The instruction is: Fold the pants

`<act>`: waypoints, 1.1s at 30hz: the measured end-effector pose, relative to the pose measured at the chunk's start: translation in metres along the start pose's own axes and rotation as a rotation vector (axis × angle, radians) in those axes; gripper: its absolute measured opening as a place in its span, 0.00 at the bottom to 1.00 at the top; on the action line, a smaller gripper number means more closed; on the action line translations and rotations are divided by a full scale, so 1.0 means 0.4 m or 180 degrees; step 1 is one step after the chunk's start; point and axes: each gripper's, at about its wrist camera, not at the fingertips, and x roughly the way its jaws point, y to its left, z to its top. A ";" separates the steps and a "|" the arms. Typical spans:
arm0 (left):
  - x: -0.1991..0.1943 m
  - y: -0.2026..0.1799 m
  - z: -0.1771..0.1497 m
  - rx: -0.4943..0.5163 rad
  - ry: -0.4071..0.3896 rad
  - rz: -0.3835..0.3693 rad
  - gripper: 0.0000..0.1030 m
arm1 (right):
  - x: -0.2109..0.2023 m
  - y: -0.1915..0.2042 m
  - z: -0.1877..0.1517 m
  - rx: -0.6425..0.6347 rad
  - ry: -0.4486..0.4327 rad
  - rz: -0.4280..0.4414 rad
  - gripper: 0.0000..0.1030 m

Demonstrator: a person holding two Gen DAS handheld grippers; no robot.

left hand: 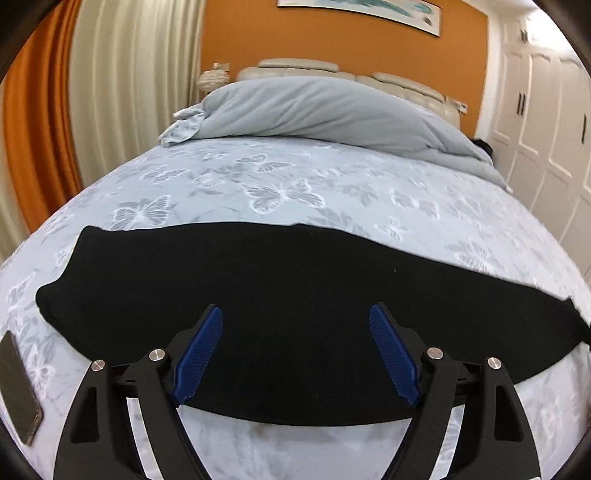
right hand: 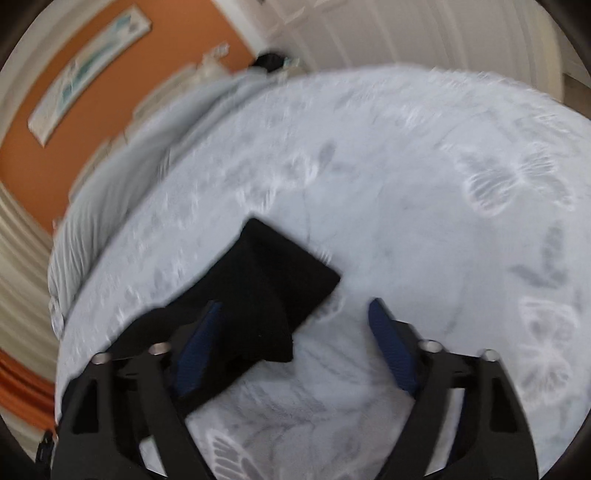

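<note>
Bed sheet (left hand: 280, 184), pale blue with a butterfly print, spreads ahead of and under the left jaws. Grey duvet (left hand: 317, 110) is bunched well beyond them, cream headboard (left hand: 332, 72) behind it. Phone (left hand: 18, 387) lies flat on the sheet, left of the left jaws. Orange wall (left hand: 332, 40) with framed picture (left hand: 369, 9) far ahead, curtains (left hand: 110, 92) far left, white wardrobe (left hand: 546, 110) far right. Right view is blurred: same sheet (right hand: 406, 203) ahead of the jaws, picture (right hand: 88, 70) upper left.

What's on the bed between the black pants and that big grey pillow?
Nothing: in the left wrist view, only bare butterfly-print sheet lies between the black pants and the grey pillow.
</note>
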 end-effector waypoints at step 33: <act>0.065 -0.006 -0.011 -0.0063 0.0145 -0.0023 0.77 | 0.164 0.153 0.165 -0.1589 0.0038 -0.1176 0.18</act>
